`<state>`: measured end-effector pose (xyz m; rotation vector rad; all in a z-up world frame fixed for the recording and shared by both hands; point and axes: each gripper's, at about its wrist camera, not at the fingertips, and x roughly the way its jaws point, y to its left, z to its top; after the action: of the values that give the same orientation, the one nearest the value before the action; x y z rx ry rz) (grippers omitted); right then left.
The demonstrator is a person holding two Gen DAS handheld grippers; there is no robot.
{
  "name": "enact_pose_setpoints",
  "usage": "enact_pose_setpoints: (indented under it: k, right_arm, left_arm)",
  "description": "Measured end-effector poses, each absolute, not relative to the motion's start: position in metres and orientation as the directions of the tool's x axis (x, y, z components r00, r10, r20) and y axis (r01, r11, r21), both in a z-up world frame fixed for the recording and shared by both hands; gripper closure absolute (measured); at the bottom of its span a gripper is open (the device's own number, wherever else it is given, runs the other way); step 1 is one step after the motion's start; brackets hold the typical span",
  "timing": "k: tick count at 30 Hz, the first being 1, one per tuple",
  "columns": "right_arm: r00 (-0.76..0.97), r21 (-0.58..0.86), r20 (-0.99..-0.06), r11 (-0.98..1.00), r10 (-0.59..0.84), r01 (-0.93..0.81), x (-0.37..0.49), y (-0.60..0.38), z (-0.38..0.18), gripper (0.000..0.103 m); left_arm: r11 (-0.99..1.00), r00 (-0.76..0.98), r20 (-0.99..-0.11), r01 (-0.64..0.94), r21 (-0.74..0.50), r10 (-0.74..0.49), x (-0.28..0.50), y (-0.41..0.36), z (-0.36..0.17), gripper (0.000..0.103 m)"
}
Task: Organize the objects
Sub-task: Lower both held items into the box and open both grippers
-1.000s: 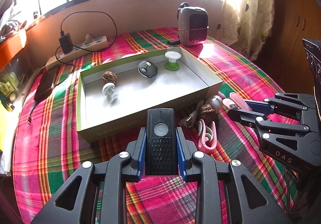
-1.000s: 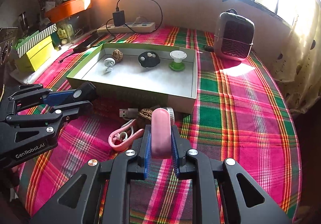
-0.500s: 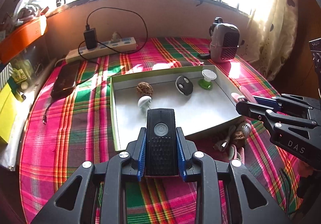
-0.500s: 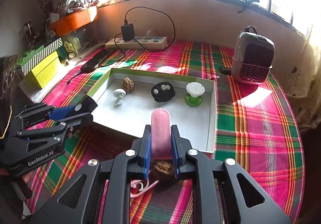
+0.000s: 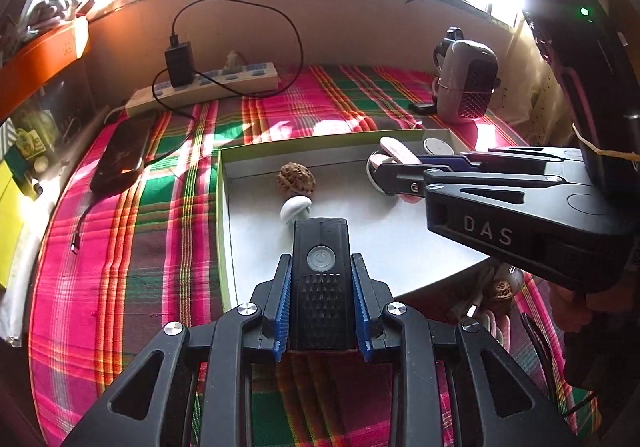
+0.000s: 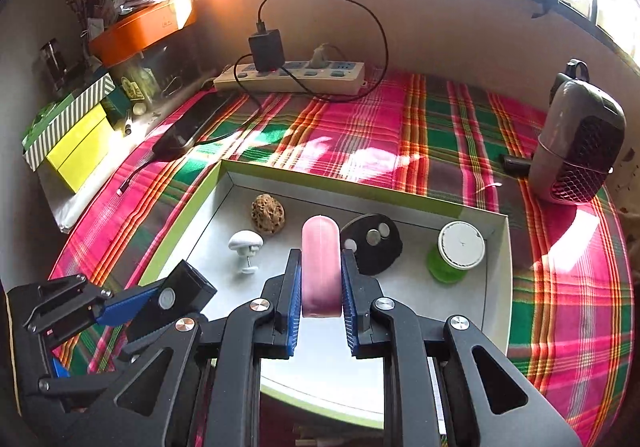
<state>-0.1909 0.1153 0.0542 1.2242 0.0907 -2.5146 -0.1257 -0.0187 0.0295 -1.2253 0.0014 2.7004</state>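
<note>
The left gripper (image 5: 322, 287) clamps a black device with a round power button (image 5: 321, 279) between its blue pads, the device standing upright along the fingers. The right gripper (image 6: 321, 279) is closed tight on a pink capsule-shaped case (image 6: 321, 267), which rises above its fingertips. Both grippers hang over the near part of a shallow white tray with a green rim (image 6: 192, 207), the left one at the tray's near left corner, the right one just beside it.

Ahead of the right gripper's tips, inside the tray, lie a black oval piece with silver discs (image 6: 372, 243), a green spool with a white top (image 6: 460, 251) to the right, and a white mushroom-shaped knob (image 6: 245, 247) and a brown walnut (image 6: 267, 214) to the left. Beneath the right gripper, outside the tray's near edge, another walnut (image 5: 502, 293) and a pink earpiece (image 5: 498, 327) rest on the plaid cloth (image 6: 440, 119). Well beyond the tray are a power strip (image 6: 292, 77) and a small grey heater (image 6: 580, 151).
</note>
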Motion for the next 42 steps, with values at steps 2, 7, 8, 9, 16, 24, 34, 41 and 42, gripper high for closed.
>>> enact_pose_setpoints:
  k: [2,7,8,9,16,24,34,41,42]
  right_arm:
    - [-0.558,0.089,-0.784,-0.938,-0.273,0.334,-0.198,0.112,0.051,0.084]
    - [-0.548,0.078,-0.794,-0.937,-0.265,0.340,-0.210,0.109,0.047,0.084]
    - [-0.546,0.078,-0.794,-0.936,-0.266,0.343,-0.212,0.107,0.047,0.084]
    - [-0.543,0.078,-0.796,-0.935,-0.267,0.346,-0.214,0.106,0.047,0.084]
    - [-0.518,0.086,-0.811,-0.931,-0.272,0.354,-0.226,0.100,0.039,0.084]
    - [-0.501,0.081,-0.823,-0.928,-0.268,0.363,-0.235,0.093,0.032,0.084]
    - [-0.500,0.051,-0.831,-0.929,-0.244,0.367,-0.240,0.087,0.026,0.084]
    - [-0.488,0.056,-0.838,-0.927,-0.245,0.370,-0.242,0.085,0.020,0.084]
    - [-0.488,0.055,-0.838,-0.928,-0.244,0.369,-0.242,0.085,0.020,0.084]
  left_arm:
    - [-0.984,-0.645,-0.748,-0.161,-0.070,0.159,-0.128,-0.018,0.029,0.078]
    - [-0.986,-0.645,-0.749,-0.154,-0.072,0.155,-0.136,-0.018,0.028,0.078]
    - [-0.986,-0.645,-0.749,-0.155,-0.067,0.152,-0.138,-0.018,0.027,0.078]
    - [-0.986,-0.641,-0.753,-0.155,-0.061,0.148,-0.140,-0.017,0.026,0.078]
    - [-0.987,-0.634,-0.760,-0.150,-0.063,0.144,-0.147,-0.019,0.023,0.078]
    - [-0.987,-0.599,-0.787,-0.140,-0.077,0.147,-0.154,-0.020,0.009,0.078]
    - [-0.988,-0.594,-0.792,-0.135,-0.074,0.141,-0.158,-0.021,0.005,0.078]
    - [-0.988,-0.594,-0.793,-0.139,-0.067,0.137,-0.157,-0.020,0.006,0.078]
    - [-0.988,-0.595,-0.792,-0.139,-0.066,0.136,-0.157,-0.020,0.006,0.078]
